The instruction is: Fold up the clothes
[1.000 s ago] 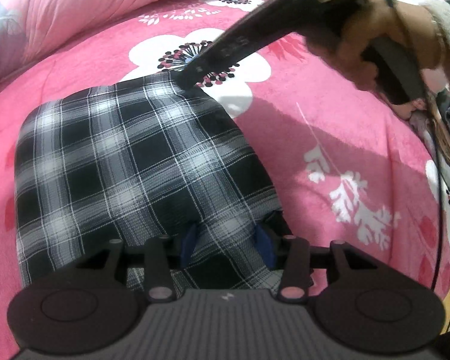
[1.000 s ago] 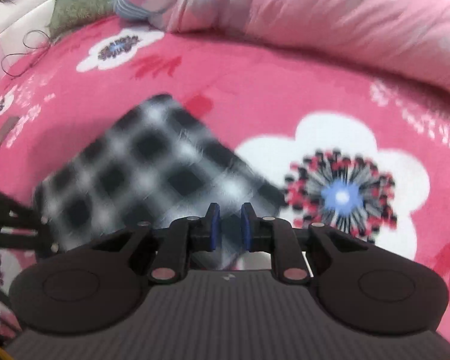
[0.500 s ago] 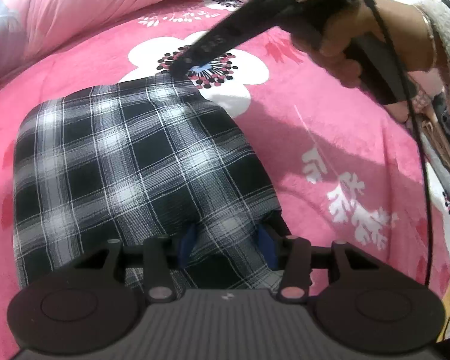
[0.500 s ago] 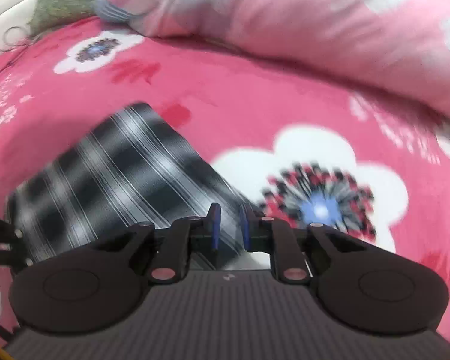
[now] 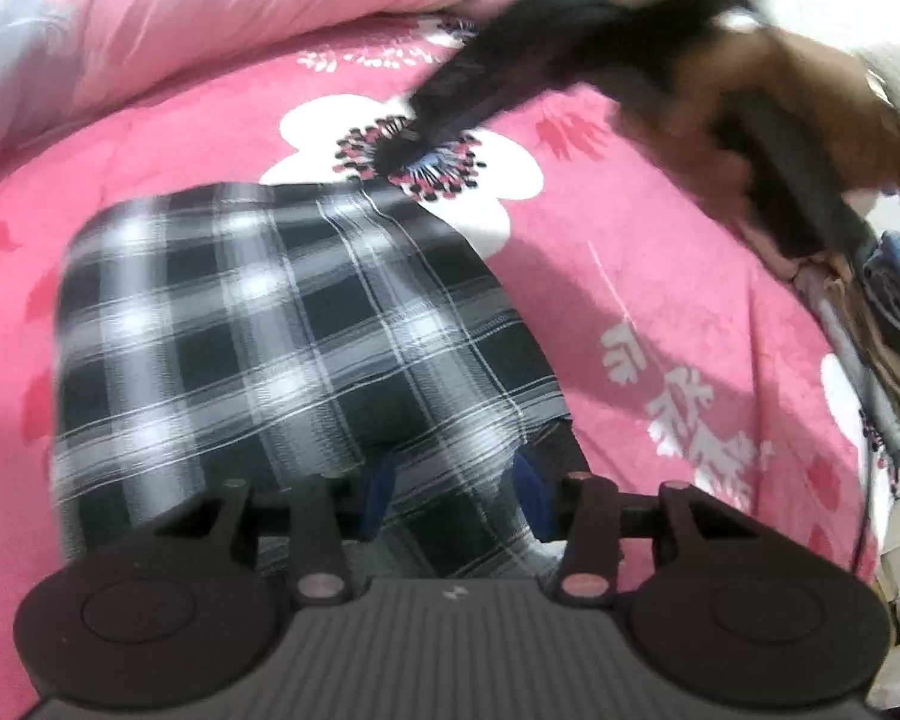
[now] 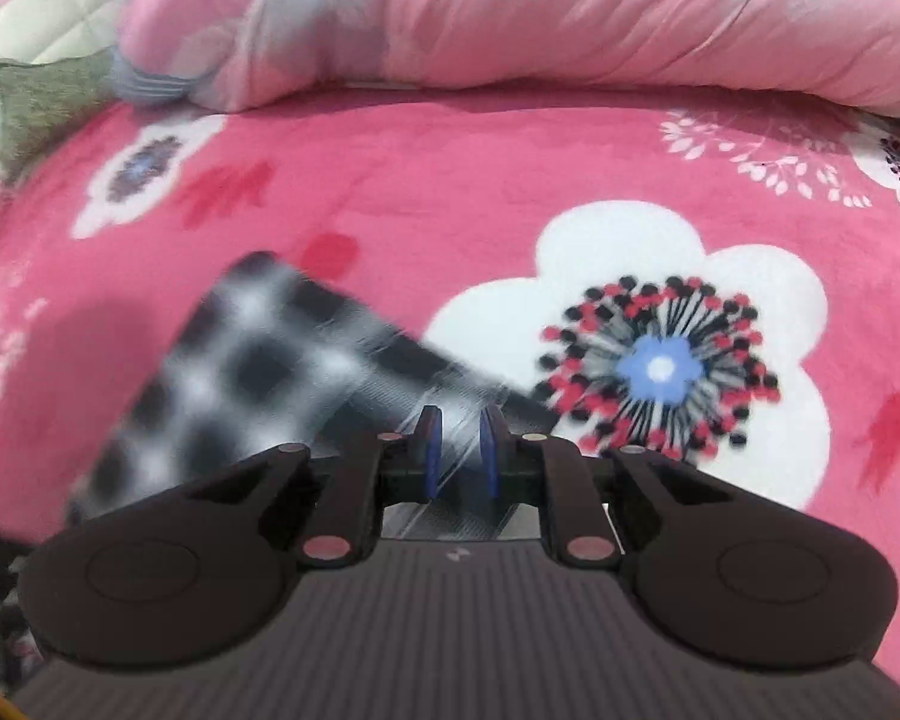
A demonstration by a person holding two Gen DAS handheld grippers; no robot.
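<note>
Folding looks well along: a plaid garment (image 5: pixel 282 348) lies as a compact rectangle on the pink floral blanket (image 5: pixel 660 276). The left gripper (image 5: pixel 450 489), fingers spread wide, straddles its near edge, gripping nothing; the right gripper (image 6: pixel 459 450), narrowly parted, hovers blurred over the far corner. Next comes smoothing or a further fold.

We see the folded garment (image 5: pixel 282 348) lying on the bed (image 5: pixel 660 276) just ahead of our left tool (image 5: pixel 456 489), the quilt (image 5: pixel 222 18) behind it.
</note>
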